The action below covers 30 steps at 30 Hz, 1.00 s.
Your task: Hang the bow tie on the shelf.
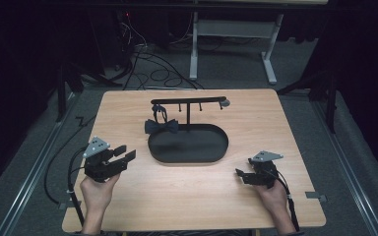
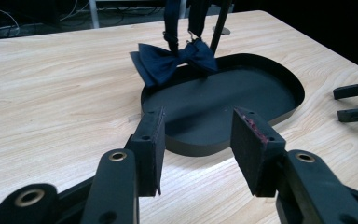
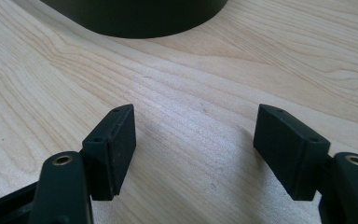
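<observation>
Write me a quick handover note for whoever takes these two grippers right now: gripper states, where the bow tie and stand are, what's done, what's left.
Left gripper: open, holding nothing, left of the tray, aimed at it.
Right gripper: open, holding nothing, right of the tray.
Bow tie: hangs by its strap from the stand's bar, its bow at the tray's back left rim.
Done: nothing gripped yet.
Left: probably reach in with the left gripper and take the bow tie.

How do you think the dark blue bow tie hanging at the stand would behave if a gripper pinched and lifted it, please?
The bow tie looks like soft fabric, so it would probably flop and weigh little. Its strap runs up towards the stand's bar, so it may snag or tug the stand. The open left gripper has flat pads, likely to grip cloth well.
</observation>
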{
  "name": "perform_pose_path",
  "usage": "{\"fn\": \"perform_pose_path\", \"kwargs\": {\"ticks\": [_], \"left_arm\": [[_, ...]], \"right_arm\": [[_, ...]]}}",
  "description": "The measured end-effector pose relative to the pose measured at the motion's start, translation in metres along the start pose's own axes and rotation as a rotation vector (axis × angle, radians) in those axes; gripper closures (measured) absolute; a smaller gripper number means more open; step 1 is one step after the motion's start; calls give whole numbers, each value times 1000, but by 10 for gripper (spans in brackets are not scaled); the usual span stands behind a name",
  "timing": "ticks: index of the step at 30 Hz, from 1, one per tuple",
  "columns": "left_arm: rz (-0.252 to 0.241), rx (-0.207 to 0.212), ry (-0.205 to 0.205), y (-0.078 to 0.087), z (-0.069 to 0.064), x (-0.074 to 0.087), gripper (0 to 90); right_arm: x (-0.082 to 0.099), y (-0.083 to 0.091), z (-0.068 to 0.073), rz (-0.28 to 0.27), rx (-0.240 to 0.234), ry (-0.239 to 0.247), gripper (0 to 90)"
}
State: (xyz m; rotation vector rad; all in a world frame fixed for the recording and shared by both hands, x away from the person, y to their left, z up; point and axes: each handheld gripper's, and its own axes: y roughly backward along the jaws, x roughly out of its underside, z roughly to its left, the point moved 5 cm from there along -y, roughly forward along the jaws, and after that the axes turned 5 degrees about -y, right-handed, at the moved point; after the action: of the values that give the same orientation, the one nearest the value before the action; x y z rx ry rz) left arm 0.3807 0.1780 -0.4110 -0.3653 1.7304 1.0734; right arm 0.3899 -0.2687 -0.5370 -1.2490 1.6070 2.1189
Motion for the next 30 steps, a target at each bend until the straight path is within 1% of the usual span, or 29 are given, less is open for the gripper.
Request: {"fn": "perform_pose_path", "kwargs": {"ticks": [4,8,15,23,30], "left_arm": [[6,3,0,2,-3,6,552],[16,11,-4,3,-10,15,549],[20,25,-3,-1,-17,23,548],[44,31,-6,-6,-23,32,542],[50,32,7,-5,-25,41,540]], "right_arm": [[0,0,0,1,-1,-1,312],[0,0,0,2,-2,-1,312],[0,0,1,2,-2,0,312],[0,0,1,0,-2,-1,312],[0,0,1,1,-3,1,312]]}}
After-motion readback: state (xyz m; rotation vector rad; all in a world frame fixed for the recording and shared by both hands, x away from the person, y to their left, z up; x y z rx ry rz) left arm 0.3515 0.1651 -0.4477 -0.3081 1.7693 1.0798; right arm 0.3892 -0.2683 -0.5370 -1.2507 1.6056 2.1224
